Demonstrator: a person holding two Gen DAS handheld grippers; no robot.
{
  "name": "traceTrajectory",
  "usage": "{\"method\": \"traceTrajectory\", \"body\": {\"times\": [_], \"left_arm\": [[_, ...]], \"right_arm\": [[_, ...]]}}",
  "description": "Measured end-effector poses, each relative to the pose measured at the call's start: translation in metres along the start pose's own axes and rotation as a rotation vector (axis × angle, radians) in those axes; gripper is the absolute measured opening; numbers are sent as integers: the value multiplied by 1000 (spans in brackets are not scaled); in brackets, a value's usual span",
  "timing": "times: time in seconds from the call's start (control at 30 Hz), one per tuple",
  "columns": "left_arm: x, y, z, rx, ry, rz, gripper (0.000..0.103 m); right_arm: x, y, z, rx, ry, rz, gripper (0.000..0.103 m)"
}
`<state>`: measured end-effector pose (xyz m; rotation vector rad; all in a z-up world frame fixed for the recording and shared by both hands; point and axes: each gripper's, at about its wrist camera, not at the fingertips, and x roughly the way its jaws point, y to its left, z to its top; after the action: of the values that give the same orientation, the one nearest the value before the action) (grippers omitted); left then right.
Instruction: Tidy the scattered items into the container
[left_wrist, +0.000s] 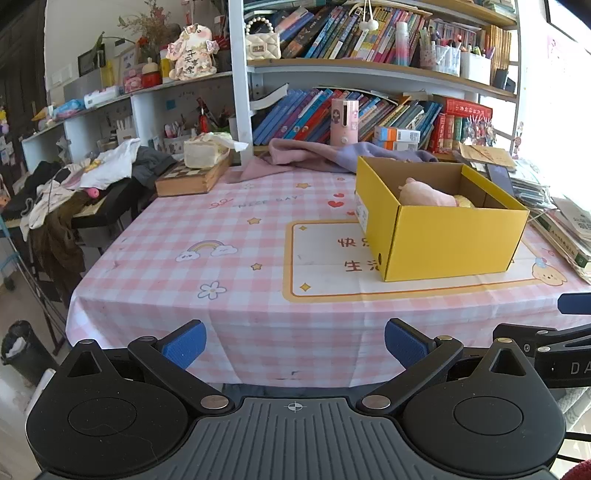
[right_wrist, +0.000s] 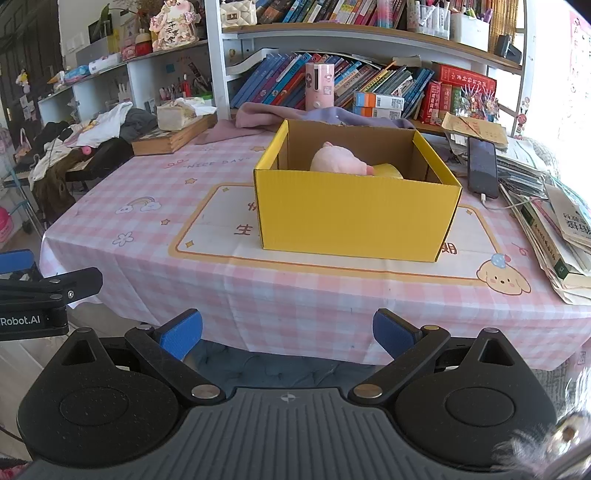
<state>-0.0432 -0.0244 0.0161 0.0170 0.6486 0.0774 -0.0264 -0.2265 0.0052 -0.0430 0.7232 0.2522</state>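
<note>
Two hand-held grippers hovered at the near edge of a bench (right_wrist: 155, 280) covered in a pink checked cloth. The left gripper (left_wrist: 294, 345) had its blue-padded fingers (left_wrist: 184, 343) spread wide with nothing between them, and the right gripper (right_wrist: 287, 334) was equally wide open and empty. A yellow cardboard box (right_wrist: 354, 218) stood open-topped on the bench, at about one o'clock from the left gripper and twelve o'clock from the right. Inside it lay a pink plush toy (right_wrist: 338, 162), touching a yellow item (right_wrist: 388, 170) on its right. The plush looked soft and light, likely to squash under a pinch, so a hold across its rounded body would probably suit best. The box's front wall hid the lower parts of both items, and what the yellow one was could not be told. No loose toys showed on the open cloth, so the tidying seemed largely done. A purple and pink cloth (left_wrist: 306, 155) lay bunched behind the box at twelve o'clock, limp and easy to snag. A dark phone (right_wrist: 482, 166) rested on stacked papers at two o'clock, its cable trailing. Bright window glare washed out the far right edge.
</note>
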Motion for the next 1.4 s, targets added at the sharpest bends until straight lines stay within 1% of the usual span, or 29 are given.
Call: {"method": "traceTrajectory", "body": {"times": [0.5, 0.87, 1.4], "left_arm": [[-4, 1, 0, 9, -5, -11, 103], [-1, 1, 0, 13, 7, -25, 103], [-1, 4, -1, 3, 13, -23, 103]], "right_arm": [[-2, 7, 1, -10, 3, 1, 100], [0, 8, -1, -8, 11, -8, 101], [-1, 11, -1, -13, 17, 2, 101]]}}
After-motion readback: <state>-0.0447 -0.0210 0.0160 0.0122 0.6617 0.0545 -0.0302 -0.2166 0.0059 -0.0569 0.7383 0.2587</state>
